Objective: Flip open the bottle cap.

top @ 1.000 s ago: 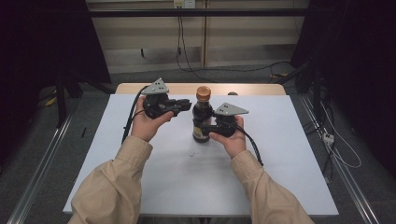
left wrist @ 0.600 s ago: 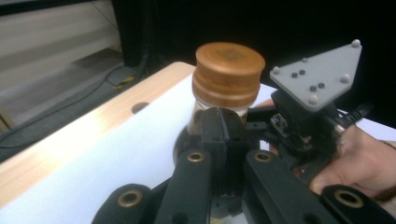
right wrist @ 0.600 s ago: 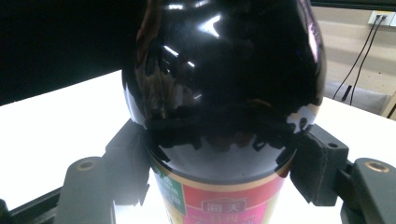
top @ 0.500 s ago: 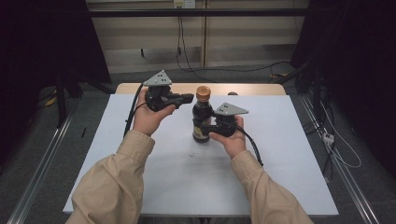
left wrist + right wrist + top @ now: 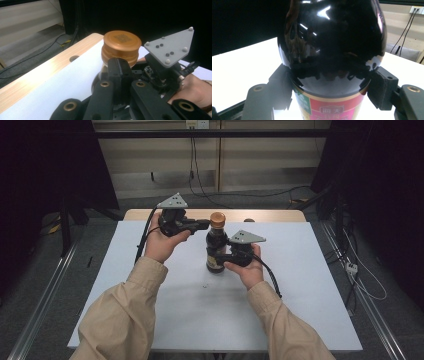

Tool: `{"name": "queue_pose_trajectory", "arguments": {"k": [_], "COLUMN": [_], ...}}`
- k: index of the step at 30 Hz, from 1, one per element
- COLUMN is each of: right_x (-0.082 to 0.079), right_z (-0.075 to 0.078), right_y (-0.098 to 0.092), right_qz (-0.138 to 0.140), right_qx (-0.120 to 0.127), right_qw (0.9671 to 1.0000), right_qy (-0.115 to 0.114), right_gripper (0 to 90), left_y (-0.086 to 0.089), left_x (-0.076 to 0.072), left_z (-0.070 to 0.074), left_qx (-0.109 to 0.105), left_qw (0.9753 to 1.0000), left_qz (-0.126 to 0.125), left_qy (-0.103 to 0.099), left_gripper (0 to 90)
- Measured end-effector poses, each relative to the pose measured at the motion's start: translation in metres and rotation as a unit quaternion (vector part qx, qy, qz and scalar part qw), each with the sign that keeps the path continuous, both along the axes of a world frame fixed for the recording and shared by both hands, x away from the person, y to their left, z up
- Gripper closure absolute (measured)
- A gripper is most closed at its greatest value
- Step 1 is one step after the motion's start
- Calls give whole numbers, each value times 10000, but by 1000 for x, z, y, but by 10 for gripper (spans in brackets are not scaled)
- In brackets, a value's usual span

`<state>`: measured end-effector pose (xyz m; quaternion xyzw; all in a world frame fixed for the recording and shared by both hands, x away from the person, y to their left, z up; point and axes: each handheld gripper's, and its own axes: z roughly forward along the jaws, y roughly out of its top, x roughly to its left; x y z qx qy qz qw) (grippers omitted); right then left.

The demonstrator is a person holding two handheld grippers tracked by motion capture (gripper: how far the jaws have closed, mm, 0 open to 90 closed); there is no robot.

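**Jaws at the cap: bottle held, cap-opening step in hand**

Jaws first: the right gripper (image 5: 223, 256) has its jaws clamped on the lower body of the dark sauce bottle (image 5: 216, 251), one jaw each side just above the red label (image 5: 329, 107), as the right gripper view shows. The left gripper (image 5: 204, 224) sits at cap height; in the left gripper view its jaws look drawn close together, tips right under the orange cap (image 5: 121, 47). I cannot tell if they touch the cap or pinch anything.

Bottle location: upright on the white bench (image 5: 310, 310), toward the far edge and about midway between the left and right edges. The cap is on.

Step, as a judgement: brace and uncap. Right side is bracing the bottle; left side is lining up on the cap, with no grasp made yet.

Next move calls for:
- left jaws opened wide enough to straddle the cap, then brought level with its ribbed side, not under it
- a firm close on the cap before any twist
- right hold kept tight, since the glassy body looks slippery and could spin in the jaws
- bottle kept upright to avoid a spill once the cap loosens
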<state>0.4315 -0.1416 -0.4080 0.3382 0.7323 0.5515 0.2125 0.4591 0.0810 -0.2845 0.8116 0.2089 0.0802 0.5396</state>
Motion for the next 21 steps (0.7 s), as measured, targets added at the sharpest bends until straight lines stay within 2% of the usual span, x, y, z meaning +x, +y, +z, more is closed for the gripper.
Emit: {"name": "queue_pose_trajectory", "arguments": {"k": [4,7,13,21], "right_x": [0,0,0,0], "right_z": [0,0,-1,-1], "right_y": [-1,-1,0,-2], "right_qz": [11,-2,12,29], "right_qx": [7,6,-12,-5], "right_qw": [10000,10000,10000,10000], "right_qy": [-6,0,-15,3], "right_gripper": [308,309,310,310], "left_y": [-3,-4,-3,-7], "left_x": [0,0,3,5], "left_z": [4,6,6,8], "left_qx": [5,125,78,149], "left_qw": [10000,9999,9999,9999], "left_qz": [-61,-44,73,18], "left_qy": [14,12,40,52], "left_gripper": [900,900,900,900]}}
